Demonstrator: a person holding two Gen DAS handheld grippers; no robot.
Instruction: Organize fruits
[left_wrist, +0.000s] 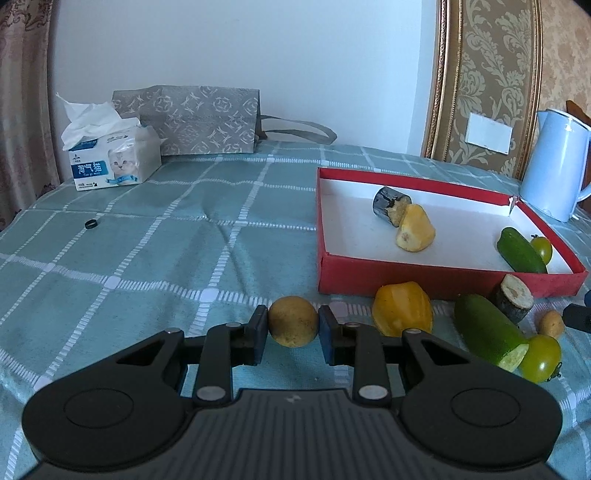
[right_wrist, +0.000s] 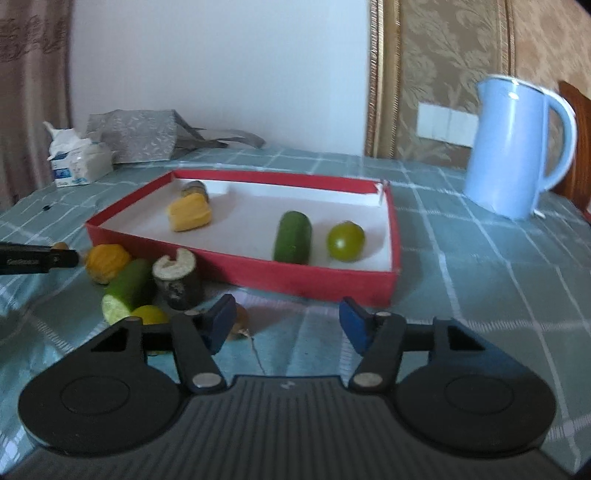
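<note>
- Yellowish round fruit (left_wrist: 293, 322) pinched in left claw (left_wrist: 293, 325), low over bench (left_wrist: 147, 240), near red tray's (left_wrist: 406, 284) front-left corner.
- Right claw (right_wrist: 287, 321) spread, empty; small brown fruit (right_wrist: 240, 325) beside its left pad.
- Risk: round skin, may slip & roll off during lift.

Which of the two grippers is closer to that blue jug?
Right. The right gripper sits in front of the red box's near corner, the blue jug just beyond it. The left gripper is farther left, past the loose fruit.
</note>
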